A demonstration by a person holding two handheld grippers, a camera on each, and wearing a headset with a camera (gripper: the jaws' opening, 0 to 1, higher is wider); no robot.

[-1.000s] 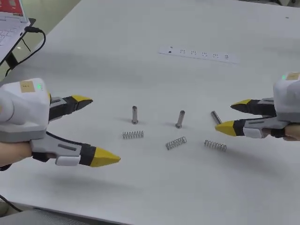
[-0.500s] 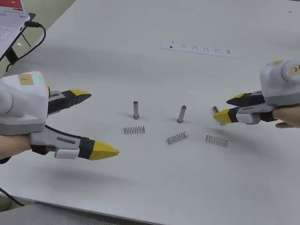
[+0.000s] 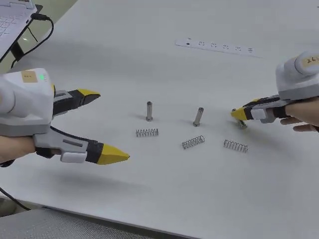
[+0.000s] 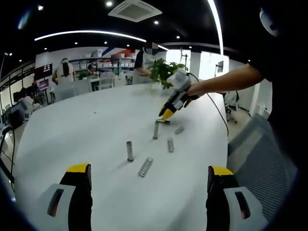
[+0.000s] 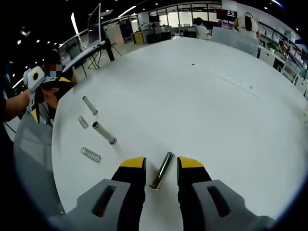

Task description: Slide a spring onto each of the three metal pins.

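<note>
white table, three pins, springs all lying loose

white table (image 3: 164, 199) spreads wide under you, and the gripper views show an open office behind it: desks, people too small to make out, and a green plant (image 4: 163, 72) past the far edge. a power strip (image 3: 219, 47) lies toward the far edge, well apart from the work. at the far left corner a laptop (image 3: 10, 14) is cut off by the frame, with a black cable (image 3: 40, 17) plugged into its side.

mid-surface, nearer the near edge, the first pin (image 3: 149, 111) stands upright. the second pin (image 3: 198, 116) stands beside it, leaning a little. the third pin (image 5: 161, 170) lies flat between the yellow tips of your right gripper (image 3: 236, 114), which mostly hides it in the head view. those jaws sit close on either side of it. you cannot tell whether they press it.

three springs lie on their sides in a row on the near-edge side of the pins, none on a pin: first spring (image 3: 147, 132), second spring (image 3: 193, 142), third spring (image 3: 235, 146).

your left gripper (image 3: 109, 125) hovers toward the left edge, jaws spread wide and holding nothing, well apart from the first pin.
</note>
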